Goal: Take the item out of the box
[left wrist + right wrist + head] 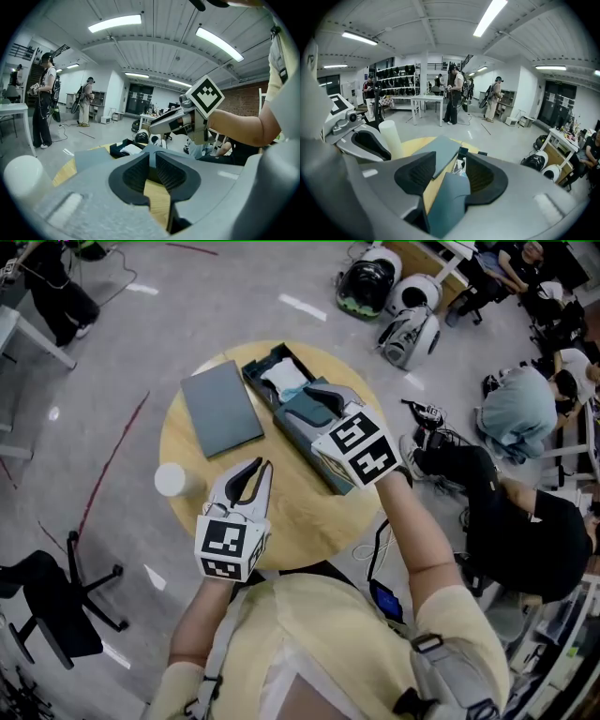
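On the round wooden table [197,465] an open dark box [281,379] lies at the far side with a white item [278,376] inside. Its flat blue-grey lid [220,407] lies to the left. A long blue-grey box part [302,423] runs from the open box toward me. My right gripper [319,390] hangs over that part, which lies between the open jaws [450,154] close to the right one, with bare table showing on the other side. My left gripper [262,465] hovers over bare table nearer me, its tips [152,157] together around nothing.
A white cup [173,481] stands at the table's left edge, just left of my left gripper. On the floor are an office chair [56,606], white helmet-like devices [408,334] and crouching people [525,409]. People stand by a white table [426,98] farther off.
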Motion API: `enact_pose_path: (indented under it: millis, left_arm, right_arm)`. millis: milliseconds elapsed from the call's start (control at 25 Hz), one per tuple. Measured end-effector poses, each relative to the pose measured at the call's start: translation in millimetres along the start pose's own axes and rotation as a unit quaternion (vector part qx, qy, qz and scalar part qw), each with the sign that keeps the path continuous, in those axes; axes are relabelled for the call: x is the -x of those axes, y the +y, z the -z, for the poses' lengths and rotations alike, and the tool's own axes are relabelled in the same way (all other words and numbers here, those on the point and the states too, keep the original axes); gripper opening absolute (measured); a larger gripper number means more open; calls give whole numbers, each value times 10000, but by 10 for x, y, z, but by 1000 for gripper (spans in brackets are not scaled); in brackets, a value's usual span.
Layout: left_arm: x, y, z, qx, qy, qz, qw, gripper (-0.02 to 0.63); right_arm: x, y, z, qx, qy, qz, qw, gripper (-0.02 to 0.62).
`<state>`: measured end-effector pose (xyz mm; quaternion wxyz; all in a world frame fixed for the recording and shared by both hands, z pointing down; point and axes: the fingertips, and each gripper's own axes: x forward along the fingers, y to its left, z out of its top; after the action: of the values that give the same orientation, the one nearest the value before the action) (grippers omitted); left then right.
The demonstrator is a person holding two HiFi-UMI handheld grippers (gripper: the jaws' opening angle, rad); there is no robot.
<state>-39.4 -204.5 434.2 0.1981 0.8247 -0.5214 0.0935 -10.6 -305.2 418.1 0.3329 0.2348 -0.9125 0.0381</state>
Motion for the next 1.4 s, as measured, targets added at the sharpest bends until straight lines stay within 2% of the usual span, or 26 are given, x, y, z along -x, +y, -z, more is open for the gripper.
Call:
enact_pose_path:
  millis: [280, 760, 1200, 1400]
  left_arm:
    - [-288, 192, -114, 82, -143, -416, 9990, 46]
    - [-633, 647, -128, 201, -247, -1090, 9935, 46]
    - [-876, 1073, -121, 350, -316, -1411, 9889, 46]
    - [-941, 1190, -137, 418, -365, -1507, 9870, 46]
  right_arm:
    - [-460, -239, 25, 278, 407, -380, 9981, 209]
    - [-1243, -400, 362, 690, 1285, -766, 9863, 221]
    - [-1656, -488, 586, 1222, 1904, -997, 9690, 236]
    - [-1760, -466, 677, 1313, 2121, -1102, 9621, 235]
